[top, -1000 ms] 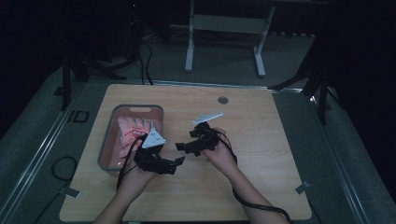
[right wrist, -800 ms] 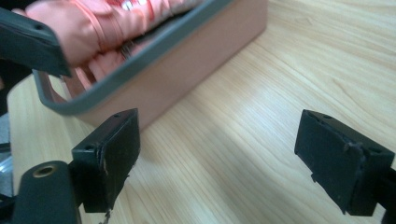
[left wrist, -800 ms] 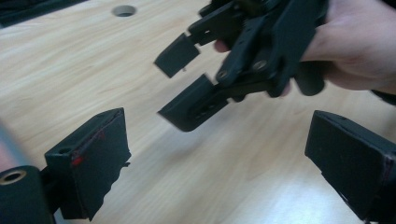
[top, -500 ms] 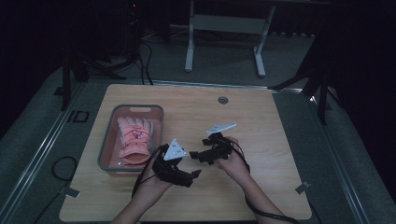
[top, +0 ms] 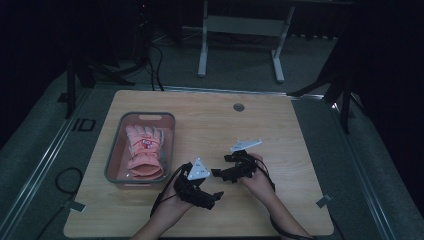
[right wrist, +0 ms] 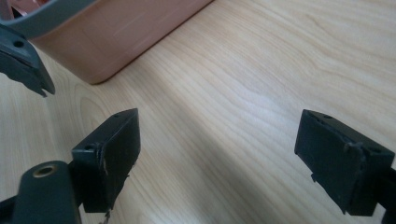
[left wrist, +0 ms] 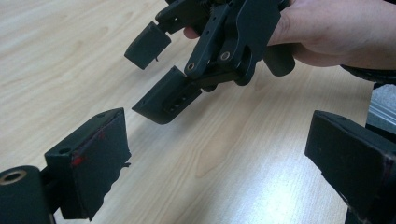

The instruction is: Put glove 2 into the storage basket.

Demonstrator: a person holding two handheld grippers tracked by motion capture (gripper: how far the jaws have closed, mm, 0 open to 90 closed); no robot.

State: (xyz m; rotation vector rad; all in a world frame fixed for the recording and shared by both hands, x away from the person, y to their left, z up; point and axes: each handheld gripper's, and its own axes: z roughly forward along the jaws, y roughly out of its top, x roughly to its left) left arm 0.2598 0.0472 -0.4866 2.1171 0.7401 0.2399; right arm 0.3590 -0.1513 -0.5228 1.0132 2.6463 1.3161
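Note:
A grey basket (top: 114,159) at the table's left holds pink gloves (top: 145,150). My left gripper (top: 216,196) is right of the basket's near corner, low over bare wood, open and empty; its jaws (left wrist: 219,172) stand wide apart. My right gripper (top: 218,173) is just beyond it, pointing left, also open with nothing between its jaws (right wrist: 229,158). In the left gripper view the right gripper (left wrist: 156,70) hangs close ahead, held by a hand (left wrist: 336,28). The basket's pink-tinted wall (right wrist: 116,32) lies at the top left of the right gripper view.
The wooden table (top: 280,130) has a small round grommet (top: 238,107) near its far edge. Cables trail from both grippers toward the near edge. A metal stand (top: 240,30) is on the floor behind the table. Tape marks sit at the near corners.
Both grippers have moved away from the basket, to the right and toward the table's near edge. The gloves stay in the basket.

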